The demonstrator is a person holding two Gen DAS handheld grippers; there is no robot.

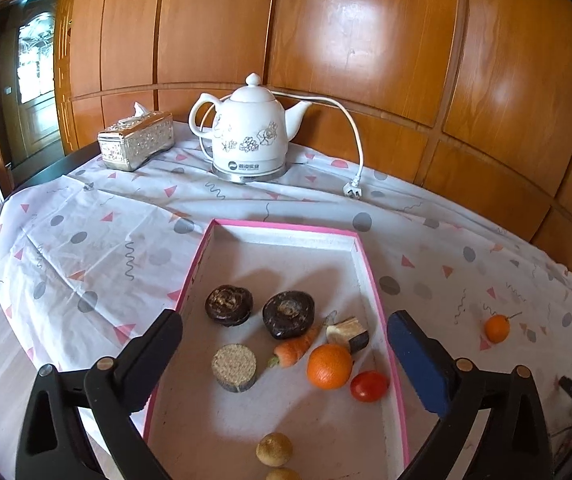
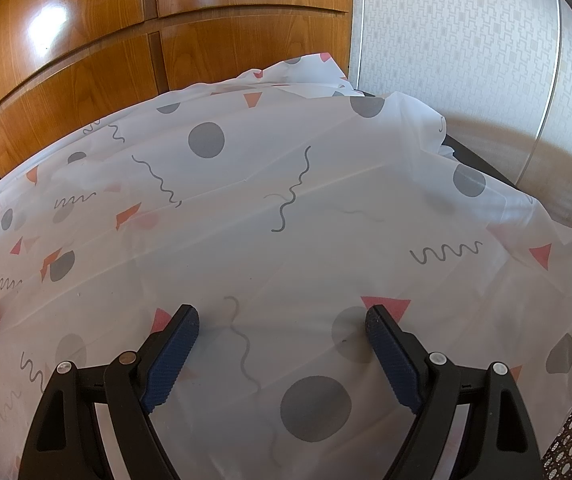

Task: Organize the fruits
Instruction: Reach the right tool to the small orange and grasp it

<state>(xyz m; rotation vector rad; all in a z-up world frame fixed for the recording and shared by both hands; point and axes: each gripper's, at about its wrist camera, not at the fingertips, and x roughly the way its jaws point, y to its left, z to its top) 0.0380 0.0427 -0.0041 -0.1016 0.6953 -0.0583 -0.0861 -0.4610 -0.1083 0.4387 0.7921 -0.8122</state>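
Both tongs apart w/ nothing held, left tongs (image 1: 284, 332), right tongs (image 2: 282, 326), 1 orange (image 1: 329, 366), 1 tomato (image 1: 369, 386)

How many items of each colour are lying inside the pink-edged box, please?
Orange: 2, the orange and carrot
Red: 1, the tomato
Dark brown: 2
Tan: 4
Total: 9

Bare tabletop (image 2: 306, 240) spreads ahead of the right gripper (image 2: 282, 344). The pink-rimmed tray (image 1: 360, 264) is crowded near its front; its far half lies free. Kettle (image 1: 250, 132) and tissue box (image 1: 136, 140) block the back edge.
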